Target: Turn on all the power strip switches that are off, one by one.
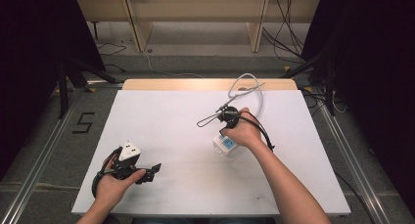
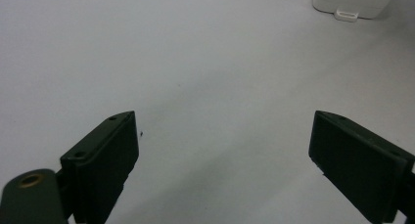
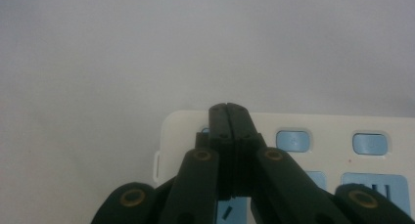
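At centre right of the white desk [image 1: 171, 136], the right gripper [image 1: 230, 131] hovers, jaws pressed together, over the white power strip [image 1: 226, 145]; lower left, the left gripper [image 1: 149, 171] gapes wide, empty.

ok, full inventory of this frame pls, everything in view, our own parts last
power strip: 1, white with light blue buttons and sockets, on the table right of centre, under the right hand
table: 1, white top with a wooden far edge, centre
wooden bench: 1, light wood, on the floor beyond the table
loose cables: several, black and white, on the floor at the back
number 5: 1, black mark on the floor left of the table
left claw: 1, black, open above bare table, near left
right claw: 1, black, shut, tips over the power strip's corner button
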The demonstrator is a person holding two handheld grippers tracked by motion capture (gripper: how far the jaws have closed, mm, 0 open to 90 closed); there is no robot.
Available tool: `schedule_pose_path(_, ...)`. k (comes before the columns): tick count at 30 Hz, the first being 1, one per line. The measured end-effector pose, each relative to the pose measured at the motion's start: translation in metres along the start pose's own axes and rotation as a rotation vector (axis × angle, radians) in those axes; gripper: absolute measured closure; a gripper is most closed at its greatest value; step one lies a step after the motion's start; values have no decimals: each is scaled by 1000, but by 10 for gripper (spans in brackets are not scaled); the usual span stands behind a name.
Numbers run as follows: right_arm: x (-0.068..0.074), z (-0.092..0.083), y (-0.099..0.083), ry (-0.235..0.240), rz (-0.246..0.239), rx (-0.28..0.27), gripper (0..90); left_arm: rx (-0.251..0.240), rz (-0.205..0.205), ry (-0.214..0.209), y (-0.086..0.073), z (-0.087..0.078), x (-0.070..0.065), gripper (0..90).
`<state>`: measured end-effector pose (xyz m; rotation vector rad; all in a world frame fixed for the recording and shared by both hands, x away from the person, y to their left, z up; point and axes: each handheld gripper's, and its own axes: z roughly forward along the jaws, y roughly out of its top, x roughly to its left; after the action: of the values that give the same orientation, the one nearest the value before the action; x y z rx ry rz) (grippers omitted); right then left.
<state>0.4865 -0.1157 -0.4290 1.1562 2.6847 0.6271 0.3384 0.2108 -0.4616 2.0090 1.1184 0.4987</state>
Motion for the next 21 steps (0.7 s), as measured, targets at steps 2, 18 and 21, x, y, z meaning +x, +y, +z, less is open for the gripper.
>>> schedule_pose_path(2,-1,-2,-1,2,-4,-11,889,1,3,1,0,0,0,109)
schedule_pose_path(18,-10,-16,-14,-2,23,-71,838,6,-1,-7,0,1,-1,113)
schedule_pose_path(21,-13,-19,-18,-6,34,-85,817,9,-3,-11,0,2,0,113)
